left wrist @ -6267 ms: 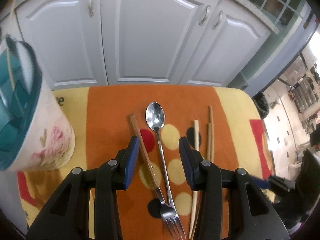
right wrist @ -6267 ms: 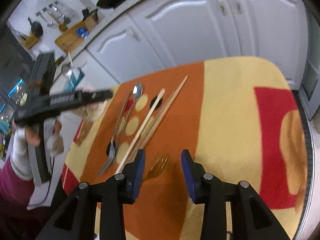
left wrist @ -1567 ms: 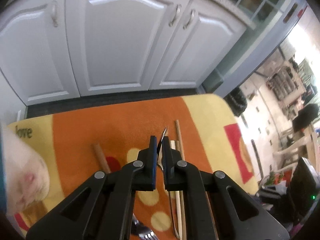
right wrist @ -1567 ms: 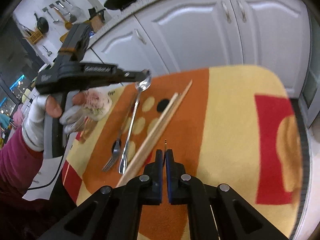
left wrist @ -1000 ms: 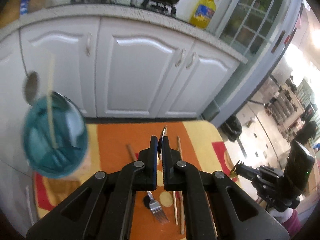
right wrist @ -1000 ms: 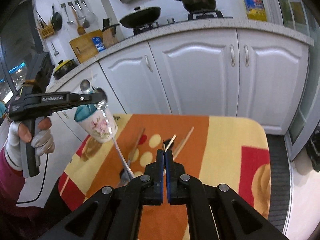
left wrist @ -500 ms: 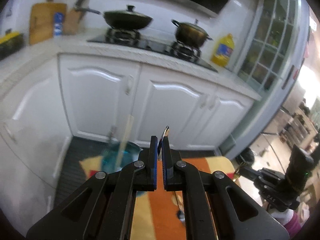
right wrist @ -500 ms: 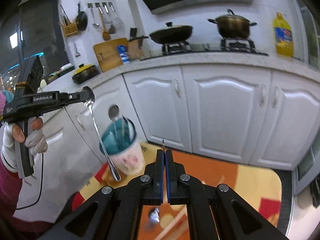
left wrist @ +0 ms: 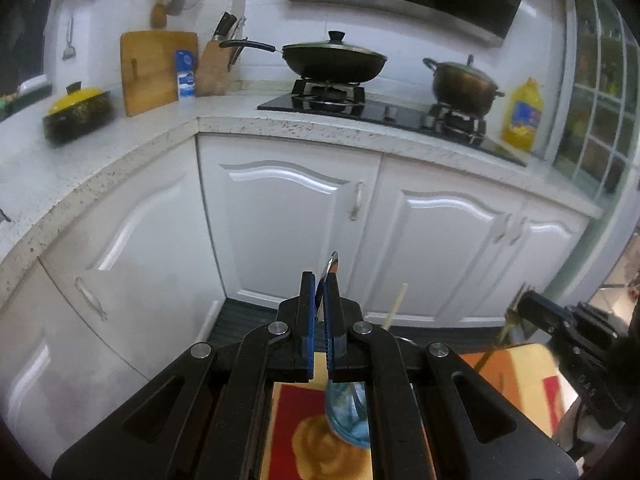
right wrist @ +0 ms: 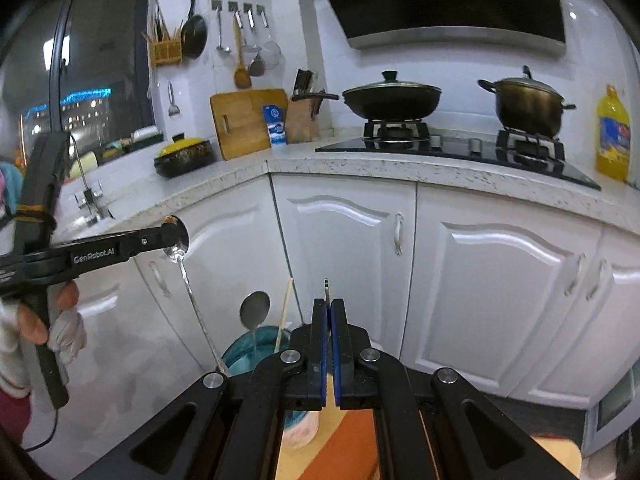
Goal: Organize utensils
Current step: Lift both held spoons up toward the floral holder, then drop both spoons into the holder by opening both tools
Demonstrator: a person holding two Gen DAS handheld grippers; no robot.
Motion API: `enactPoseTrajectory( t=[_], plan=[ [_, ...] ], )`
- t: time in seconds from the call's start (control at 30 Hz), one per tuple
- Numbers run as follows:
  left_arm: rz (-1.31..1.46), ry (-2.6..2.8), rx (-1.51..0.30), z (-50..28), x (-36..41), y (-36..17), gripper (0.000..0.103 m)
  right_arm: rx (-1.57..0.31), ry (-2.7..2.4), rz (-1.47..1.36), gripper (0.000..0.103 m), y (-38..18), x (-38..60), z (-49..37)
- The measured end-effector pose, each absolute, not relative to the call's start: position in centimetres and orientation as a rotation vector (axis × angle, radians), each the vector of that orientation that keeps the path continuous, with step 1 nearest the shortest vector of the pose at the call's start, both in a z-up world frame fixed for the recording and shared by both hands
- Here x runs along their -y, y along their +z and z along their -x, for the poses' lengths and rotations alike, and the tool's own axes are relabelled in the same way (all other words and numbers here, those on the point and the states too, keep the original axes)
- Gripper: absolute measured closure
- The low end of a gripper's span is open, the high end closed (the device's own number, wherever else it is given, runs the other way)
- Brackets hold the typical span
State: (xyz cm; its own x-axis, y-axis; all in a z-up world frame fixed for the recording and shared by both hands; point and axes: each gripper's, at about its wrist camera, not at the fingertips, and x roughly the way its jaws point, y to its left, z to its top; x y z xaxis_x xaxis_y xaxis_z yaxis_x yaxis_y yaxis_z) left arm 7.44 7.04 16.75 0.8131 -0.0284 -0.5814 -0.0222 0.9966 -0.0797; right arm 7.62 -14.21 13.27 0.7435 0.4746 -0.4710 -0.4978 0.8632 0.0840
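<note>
Gripping a spoon (right wrist: 176, 240) by its bowl, my left tongs (left wrist: 320, 300) hold it with the handle slanting down toward the blue holder (right wrist: 256, 350) on the tabletop (left wrist: 516, 364); my right tongs (right wrist: 328, 320) pinch a thin fork (left wrist: 500, 334).

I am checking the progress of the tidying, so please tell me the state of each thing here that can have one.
Left tongs: shut on silver spoon, handle hanging down.
Right tongs: shut on golden utensil.
Utensil holder: upright, holding a second spoon and a chopstick.
Wok: lid on.
Pot: lid on.
Cabinet doors: closed.
</note>
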Motion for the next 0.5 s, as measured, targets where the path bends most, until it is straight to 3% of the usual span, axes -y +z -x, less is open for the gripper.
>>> enactPoseTrajectory(
  t=[0.5],
  plan=[
    [0.091,-0.012,-0.724,-8.9,-6.1,10.5,0.101,-0.553,0.540,0.196,0.101,6.8,9.2,-9.5]
  ],
)
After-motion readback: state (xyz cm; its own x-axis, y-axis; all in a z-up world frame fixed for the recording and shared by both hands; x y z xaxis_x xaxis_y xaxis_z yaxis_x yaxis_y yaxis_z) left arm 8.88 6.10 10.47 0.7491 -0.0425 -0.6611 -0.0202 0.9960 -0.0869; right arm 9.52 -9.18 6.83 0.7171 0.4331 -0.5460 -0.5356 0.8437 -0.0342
